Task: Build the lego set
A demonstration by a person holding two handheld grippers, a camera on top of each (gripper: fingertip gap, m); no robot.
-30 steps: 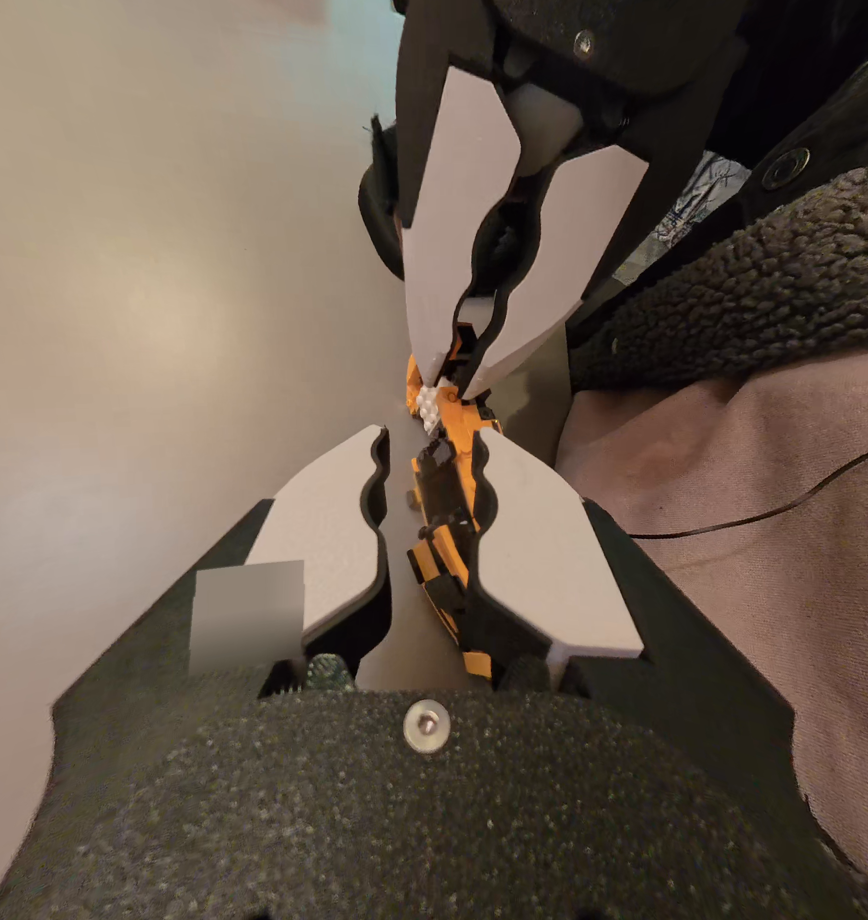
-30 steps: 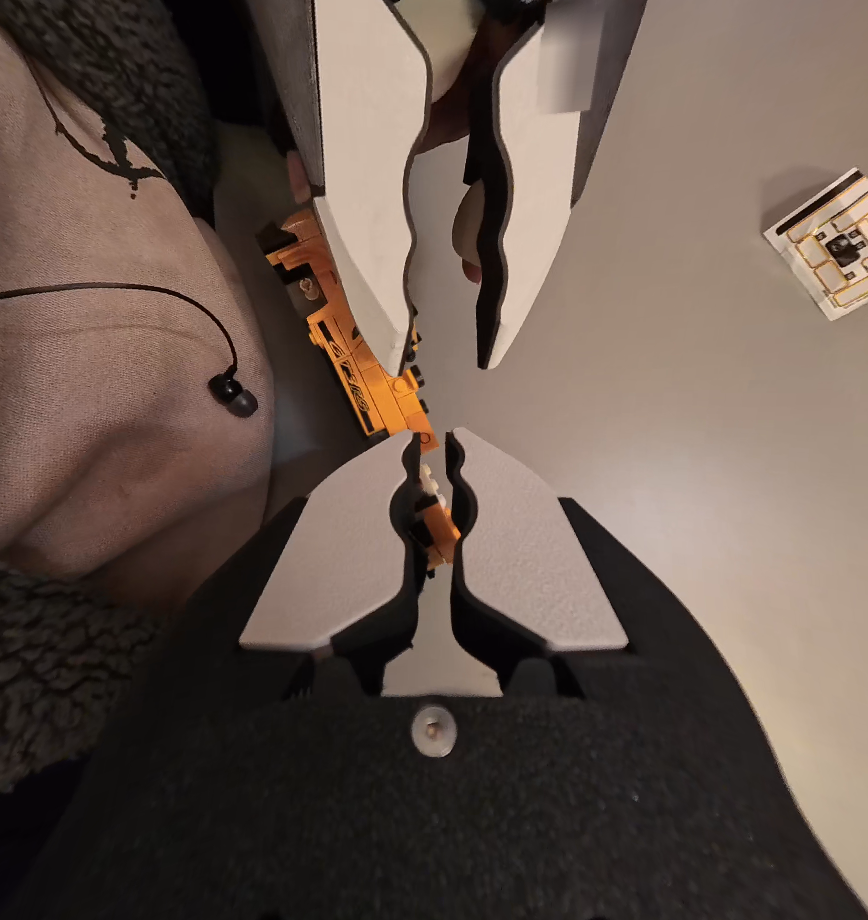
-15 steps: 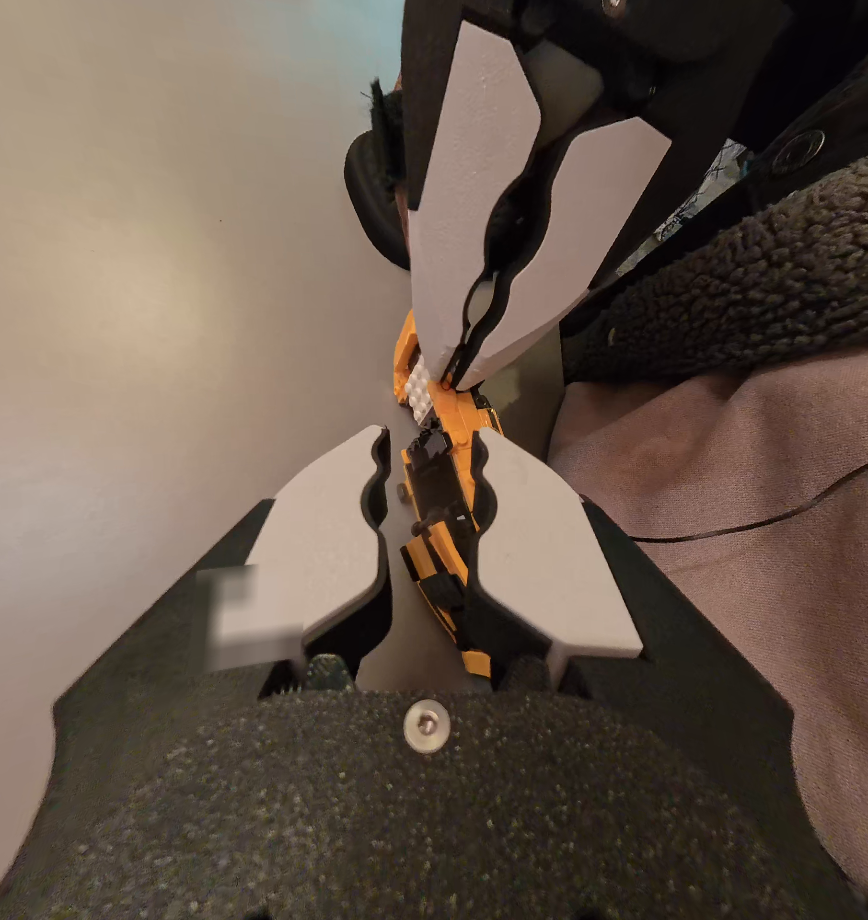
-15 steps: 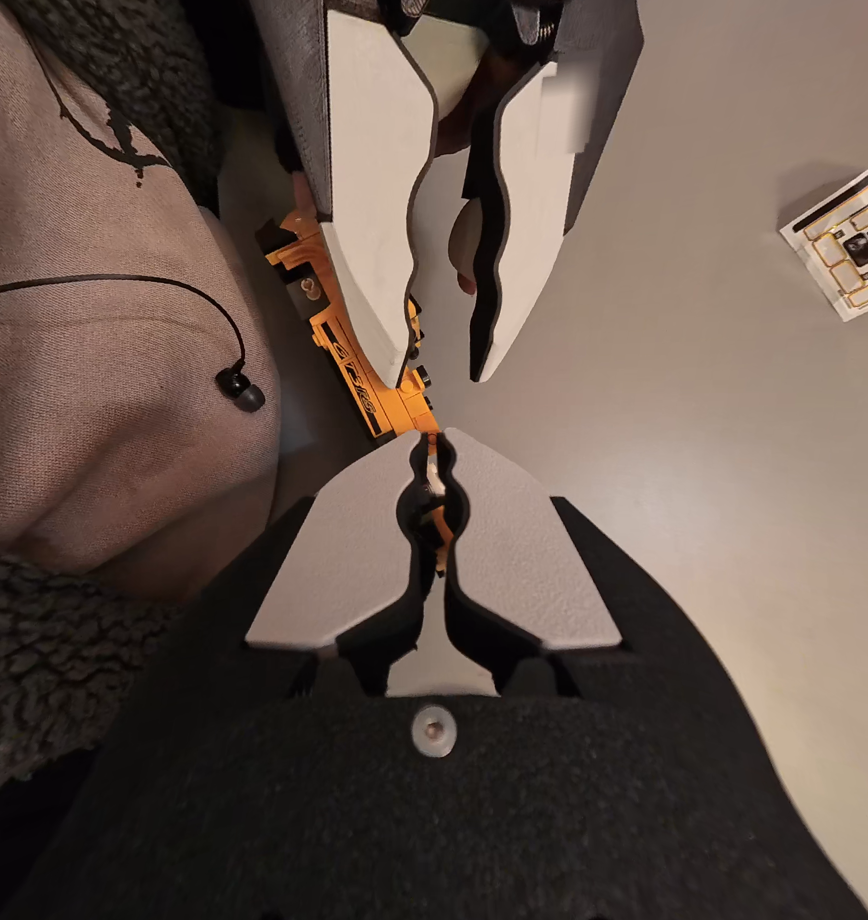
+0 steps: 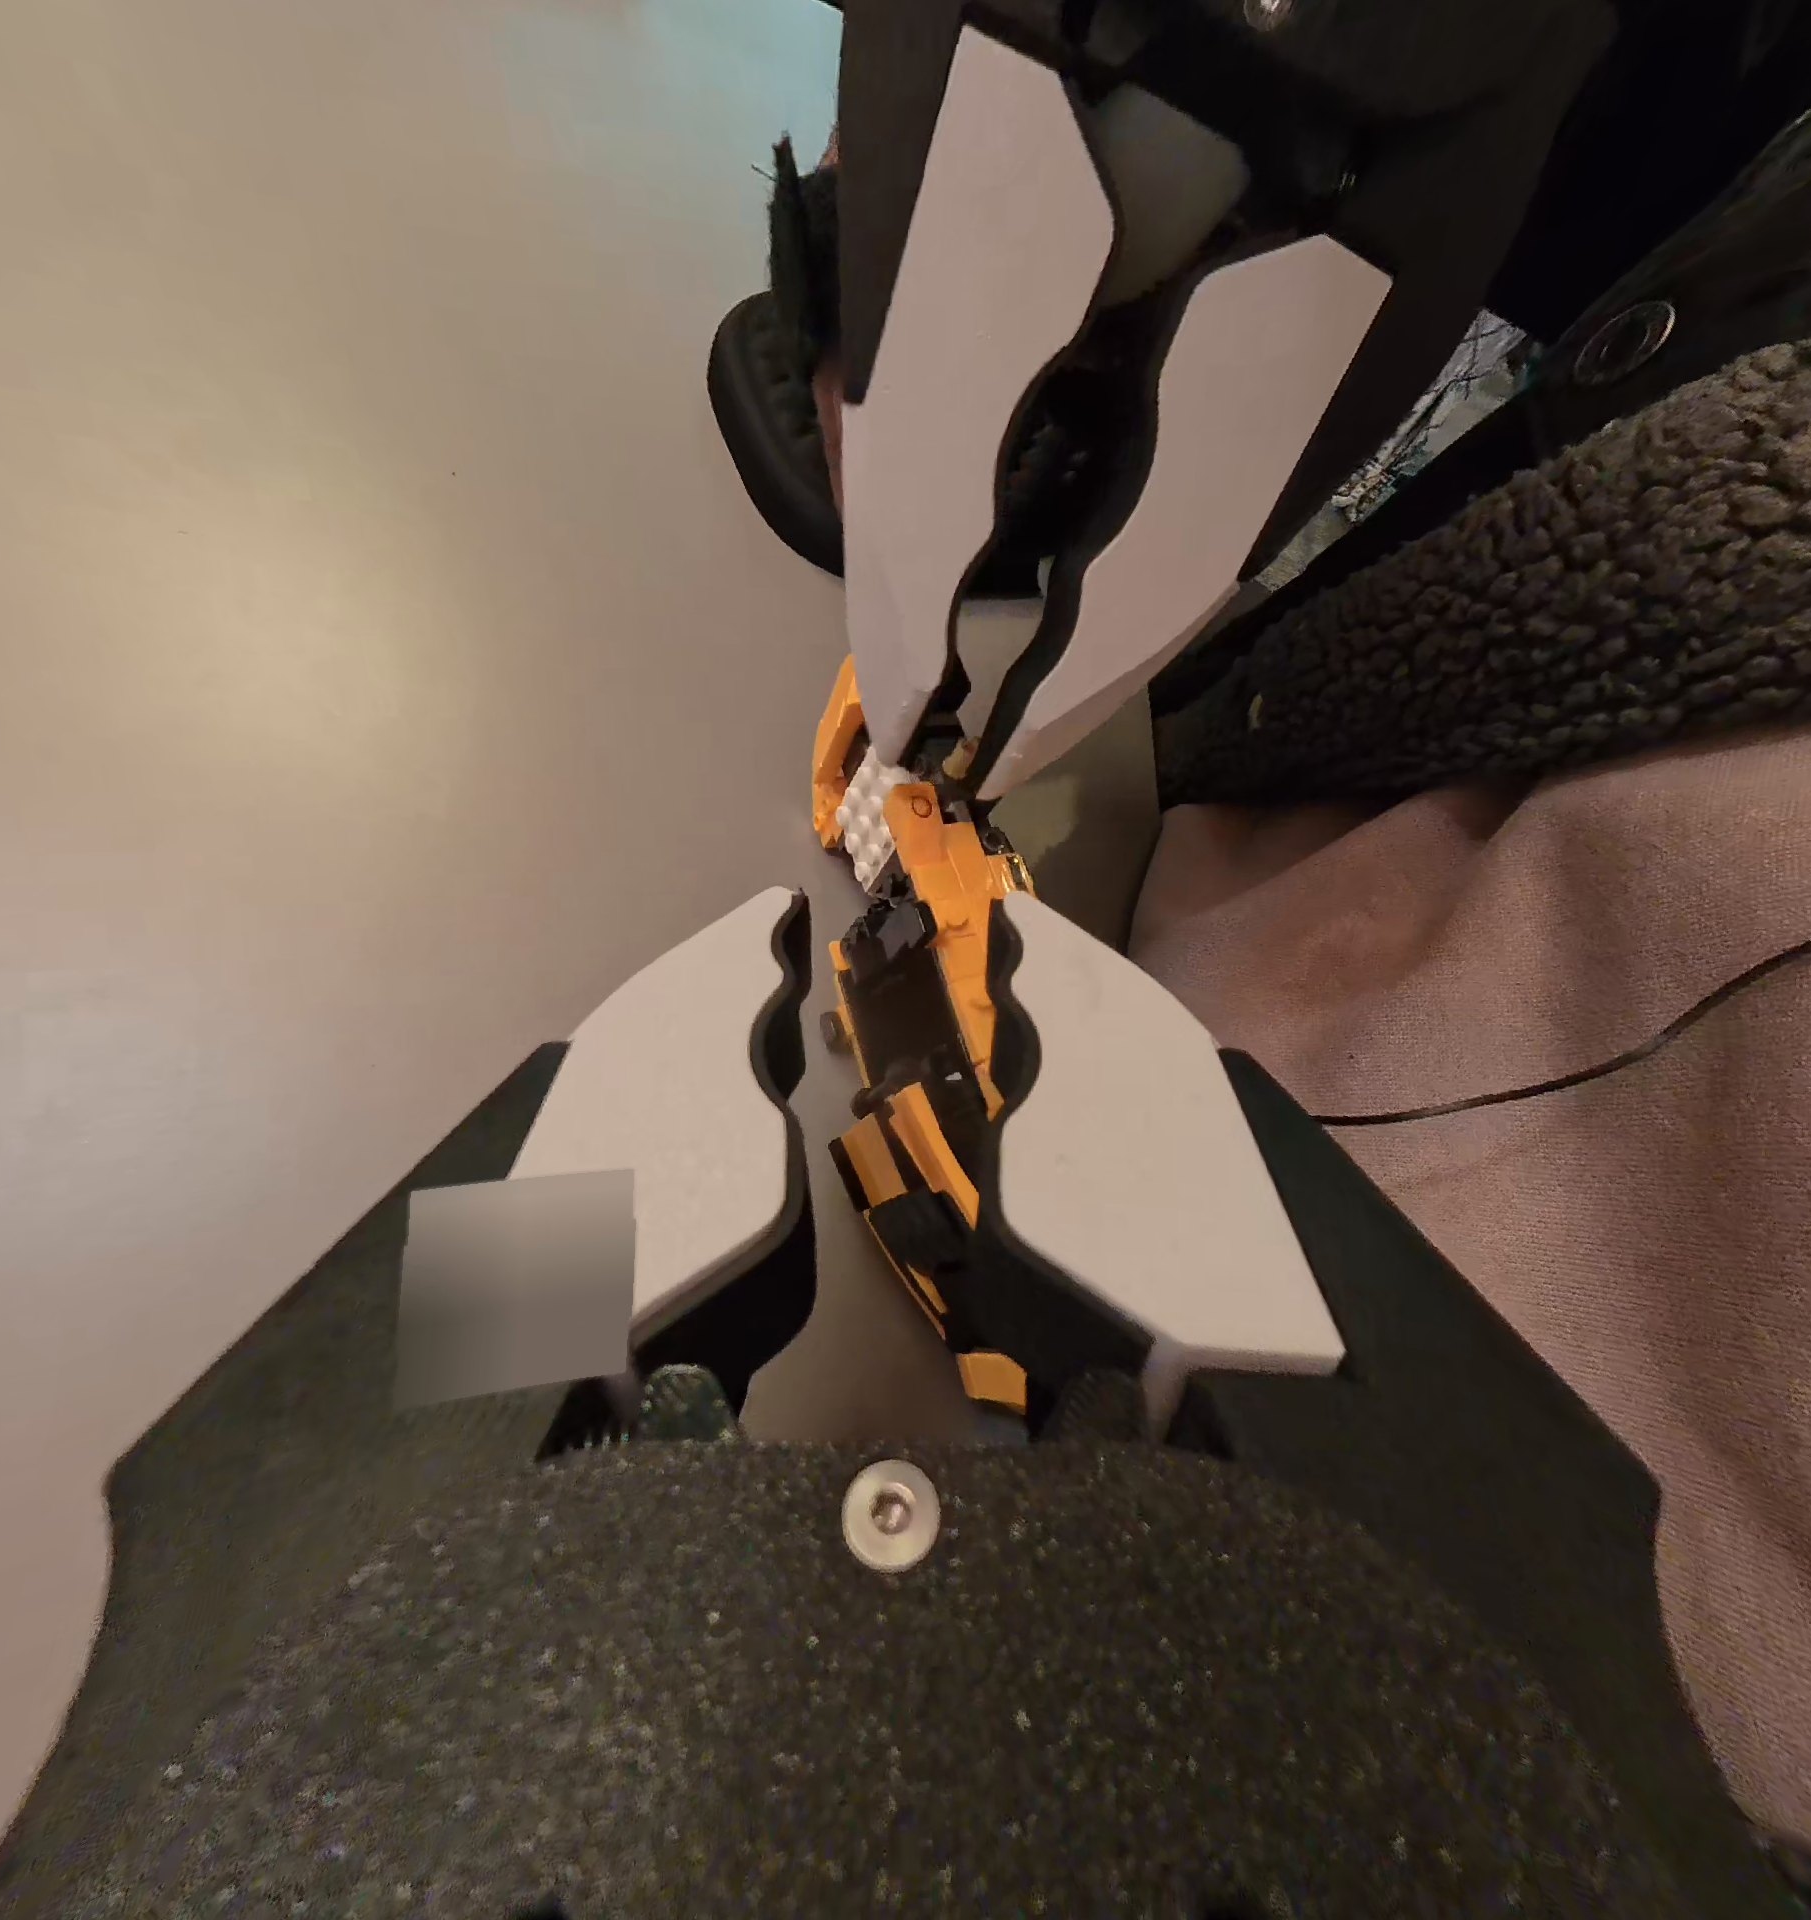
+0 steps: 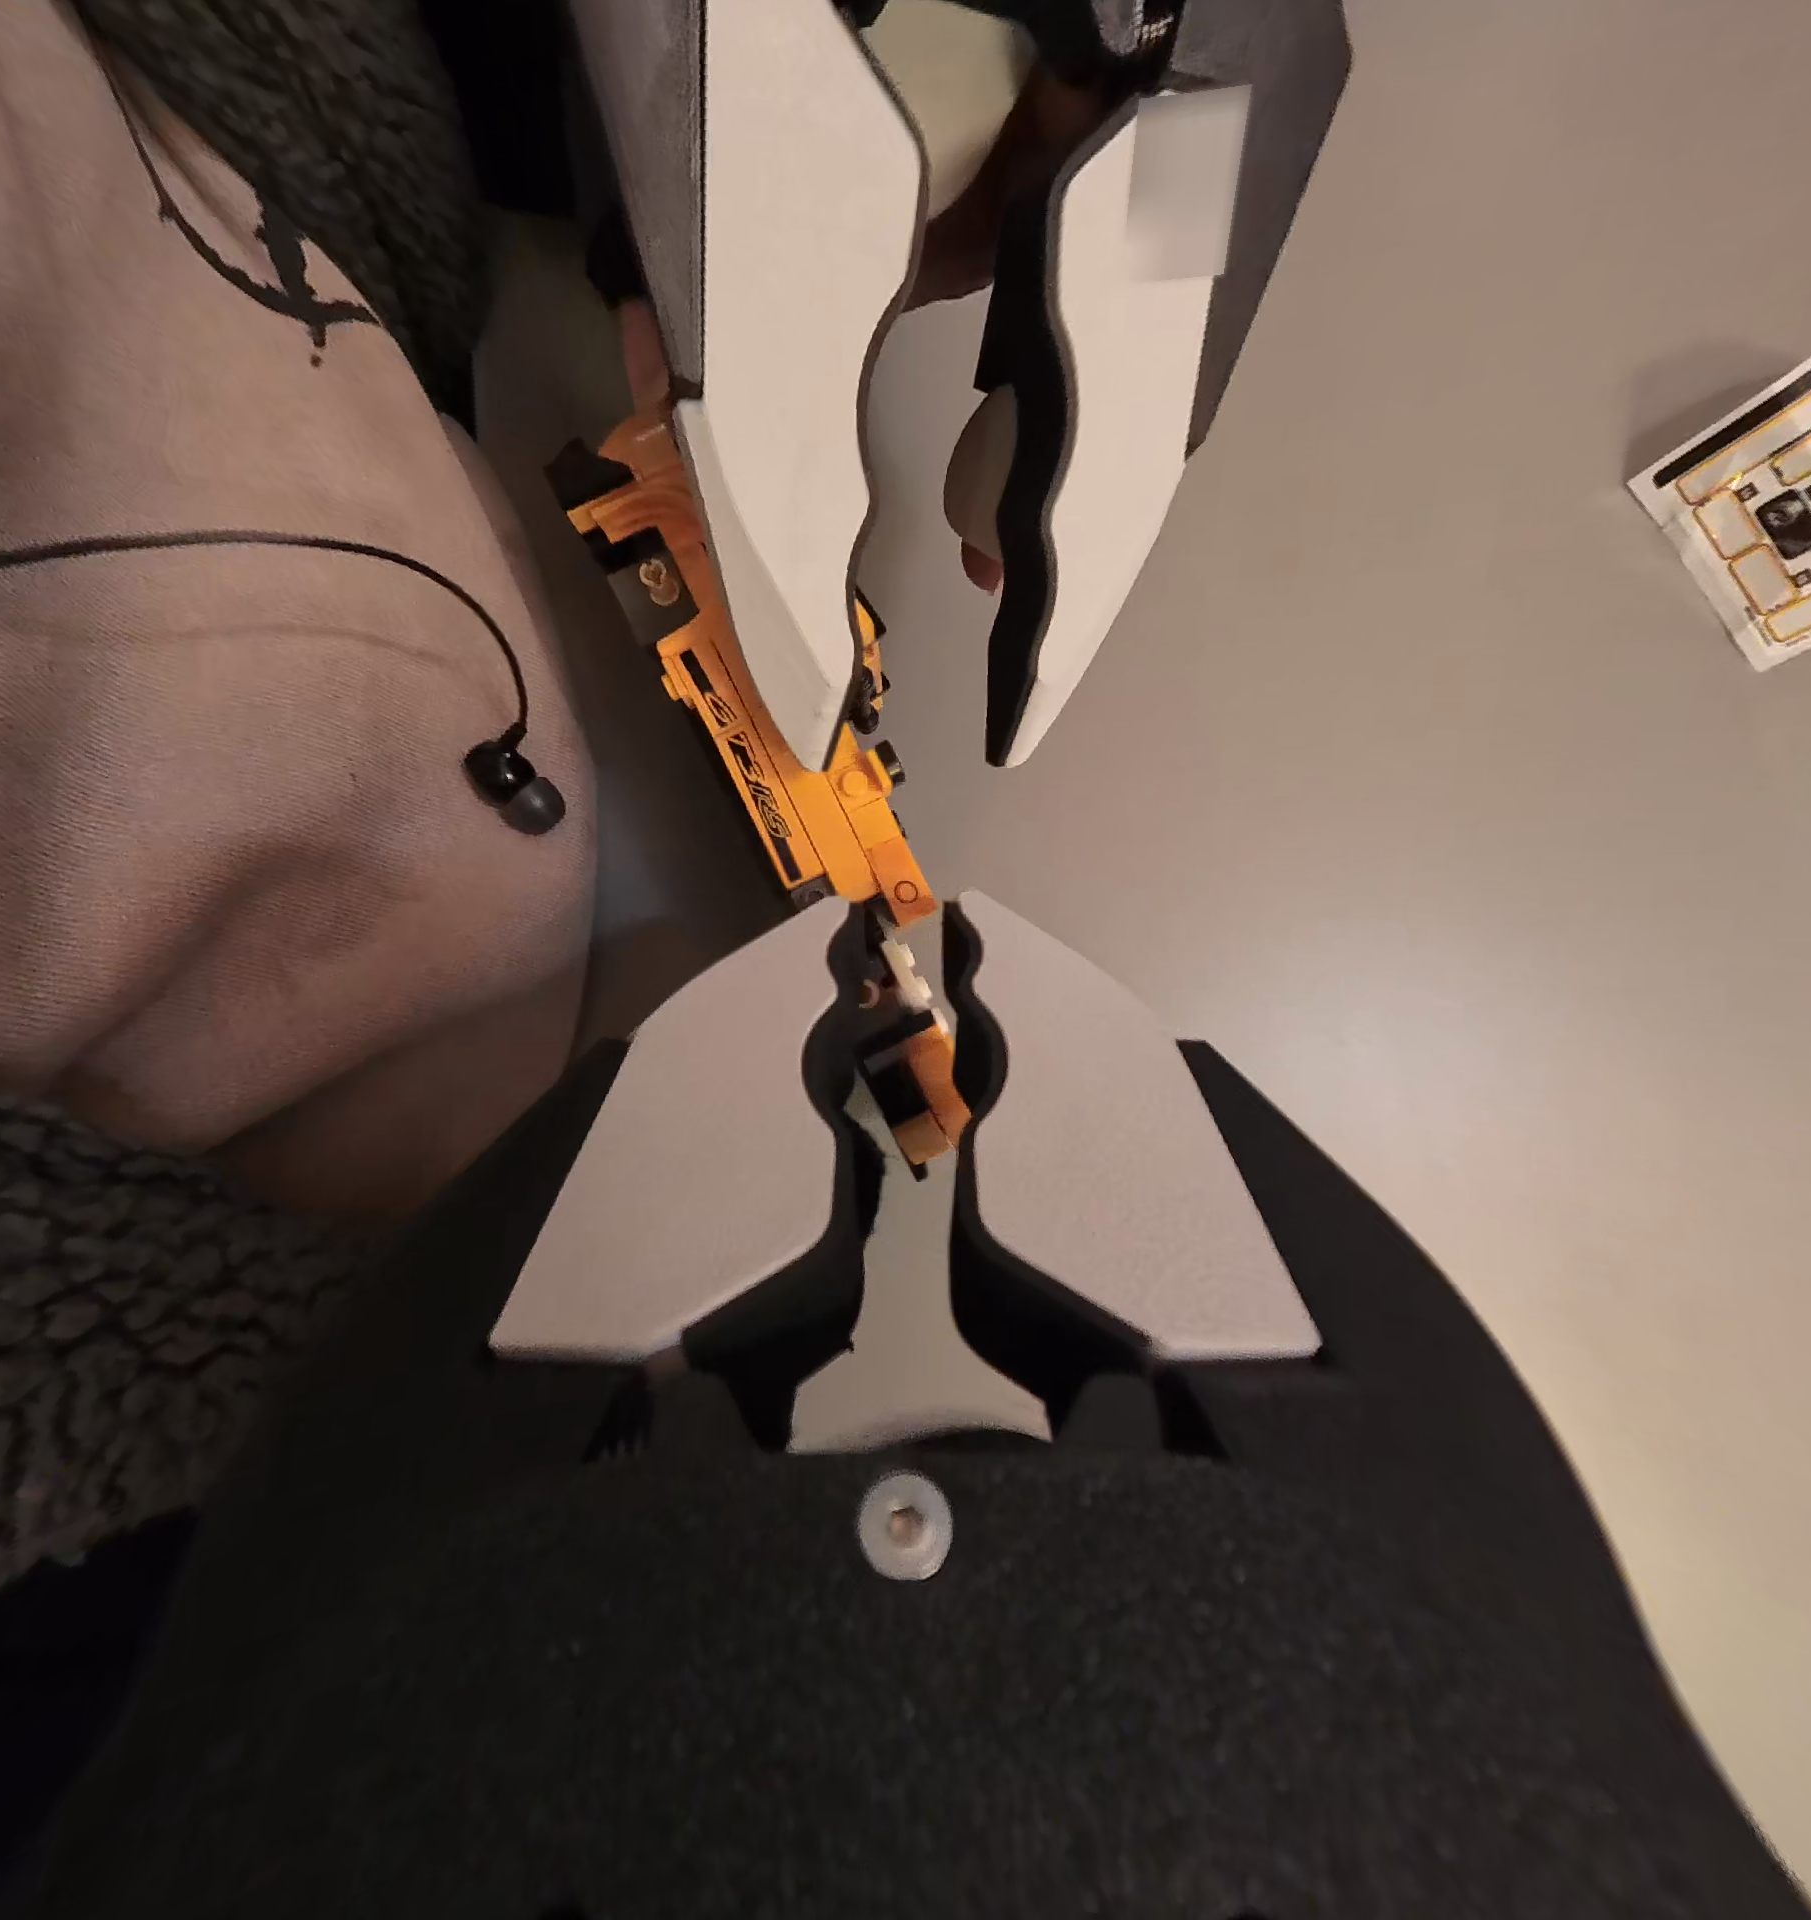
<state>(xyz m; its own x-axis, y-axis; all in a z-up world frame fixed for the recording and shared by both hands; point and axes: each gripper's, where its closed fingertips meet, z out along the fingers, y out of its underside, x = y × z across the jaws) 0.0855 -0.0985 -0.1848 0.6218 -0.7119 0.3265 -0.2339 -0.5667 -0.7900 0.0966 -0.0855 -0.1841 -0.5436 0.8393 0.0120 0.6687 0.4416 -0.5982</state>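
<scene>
An orange and black lego car (image 5: 911,1174) lies between the fingers of my left gripper (image 5: 906,899), resting against its right finger. A thin gap shows at the left finger, so this gripper is open. The car's far end bears a white studded plate (image 5: 873,821). My right gripper (image 5: 948,753) comes from the opposite side with its tips closed on that end. In the right wrist view the right gripper (image 6: 896,909) holds the car's orange, black and white end section between nearly shut jaws. The car body (image 6: 776,800) runs on under one finger of the left gripper (image 6: 916,753).
The grey table (image 5: 309,623) spreads out on one side. A person's pink garment (image 5: 1503,1039) and dark fleece sleeve (image 5: 1503,623) are close on the other side. A black earbud on a wire (image 6: 511,784) hangs there. A white printed sheet (image 6: 1774,520) lies on the table. Both grippers' tips are close together, under 4 cm apart.
My right gripper has slid further over the car's end, and its tips have parted slightly from half a second ago. The left gripper and the car have hardly moved.
</scene>
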